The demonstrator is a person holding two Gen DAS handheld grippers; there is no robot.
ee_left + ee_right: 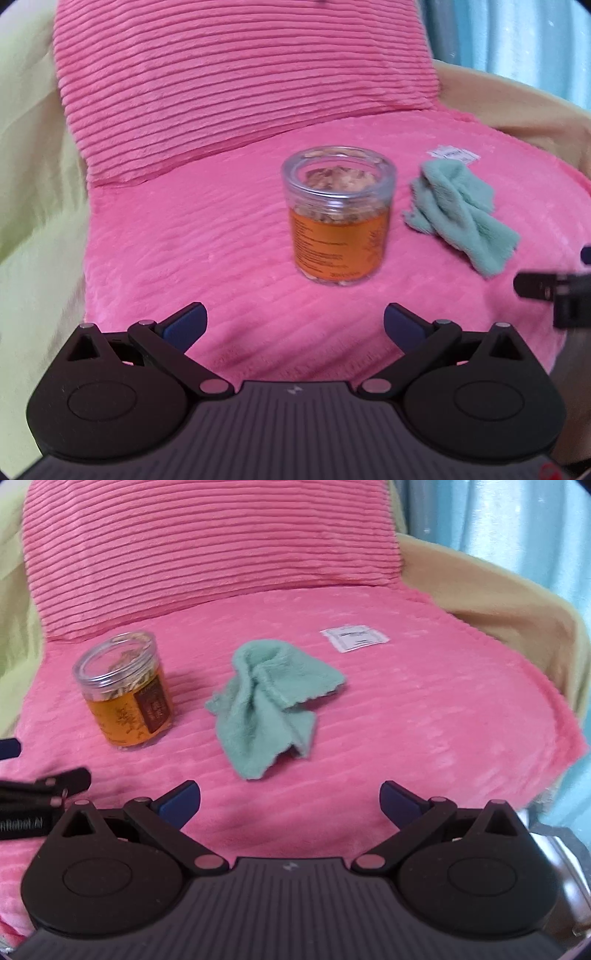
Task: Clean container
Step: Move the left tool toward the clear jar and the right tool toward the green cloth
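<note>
So the clear plastic jar with the orange label (338, 218) stands upright on the pink ribbed plush cushion (221, 258), long axis vertical, open mouth up, no lid. From the left gripper (295, 325) it's dead ahead at 12 o'clock, well clear of the jaws, which are spread wide and empty. The crumpled mint-green cloth (271, 705) lies at 12 from the right gripper (290, 801), jaws likewise apart, jar at 10.

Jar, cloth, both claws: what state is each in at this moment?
Jar: upright on the pink cushion, lid off, contents inside, ungripped.
Green cloth: crumpled, lying beside the jar, apart from it, ungripped.
Left claw: open, empty, short of the jar.
Right claw: open, empty, short of the cloth.
</note>
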